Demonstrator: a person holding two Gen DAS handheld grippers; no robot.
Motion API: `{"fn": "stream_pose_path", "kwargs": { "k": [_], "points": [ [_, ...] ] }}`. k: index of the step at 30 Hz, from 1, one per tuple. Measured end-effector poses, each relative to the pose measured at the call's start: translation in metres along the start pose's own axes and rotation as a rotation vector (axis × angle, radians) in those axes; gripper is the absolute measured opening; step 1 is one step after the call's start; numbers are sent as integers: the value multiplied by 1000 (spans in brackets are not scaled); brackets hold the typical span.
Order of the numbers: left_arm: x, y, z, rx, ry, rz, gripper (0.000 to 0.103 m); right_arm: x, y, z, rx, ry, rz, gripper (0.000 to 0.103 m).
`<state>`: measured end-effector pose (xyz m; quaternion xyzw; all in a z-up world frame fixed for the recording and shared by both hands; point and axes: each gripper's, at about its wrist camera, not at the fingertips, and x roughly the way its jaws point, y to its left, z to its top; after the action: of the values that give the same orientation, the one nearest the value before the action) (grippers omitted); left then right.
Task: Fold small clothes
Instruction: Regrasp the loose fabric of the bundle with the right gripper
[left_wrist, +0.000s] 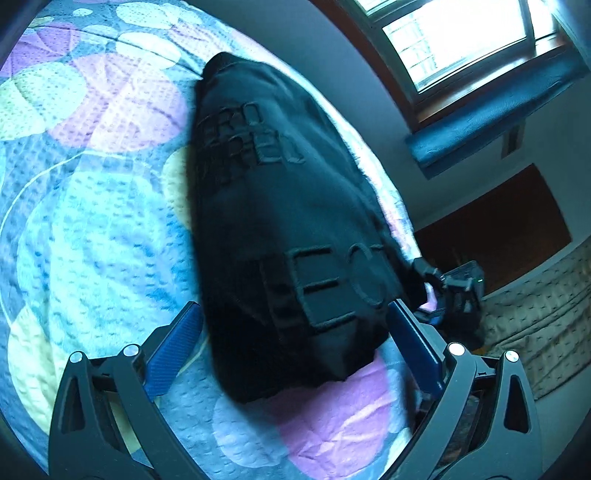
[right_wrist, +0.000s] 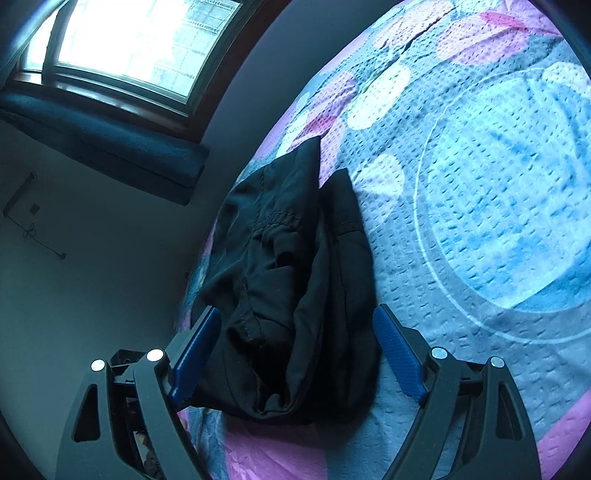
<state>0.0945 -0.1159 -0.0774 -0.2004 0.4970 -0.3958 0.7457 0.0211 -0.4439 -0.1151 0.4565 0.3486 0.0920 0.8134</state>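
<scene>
A black garment (left_wrist: 280, 229) with raised black lettering lies on a colourful quilted bedspread (left_wrist: 92, 221). My left gripper (left_wrist: 295, 325) is open, its blue pads on either side of the garment's near end, just above it. The other gripper (left_wrist: 458, 288) shows at the garment's right edge. In the right wrist view the same black garment (right_wrist: 295, 288) lies crumpled and bunched near the bed's edge. My right gripper (right_wrist: 297, 328) is open, its blue pads straddling the cloth's near part without closing on it.
The bedspread (right_wrist: 480, 184) spreads wide to one side of the garment. A window (right_wrist: 140, 40) with a dark blue cushioned sill (right_wrist: 110, 147) is on the wall beyond the bed. A patterned brown cover (left_wrist: 543, 325) lies at the right.
</scene>
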Motion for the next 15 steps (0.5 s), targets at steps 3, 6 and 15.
{"fn": "stream_pose_path", "kwargs": {
  "k": [3, 6, 15],
  "points": [
    [8, -5, -2, 13, 7, 17, 99, 8, 1, -2, -28, 52, -20, 84],
    [12, -1, 2, 25, 19, 0, 99, 19, 13, -8, -76, 111, 8, 83],
    [2, -18, -4, 148, -11, 129, 70, 17, 28, -17, -89, 71, -19, 32]
  ]
}}
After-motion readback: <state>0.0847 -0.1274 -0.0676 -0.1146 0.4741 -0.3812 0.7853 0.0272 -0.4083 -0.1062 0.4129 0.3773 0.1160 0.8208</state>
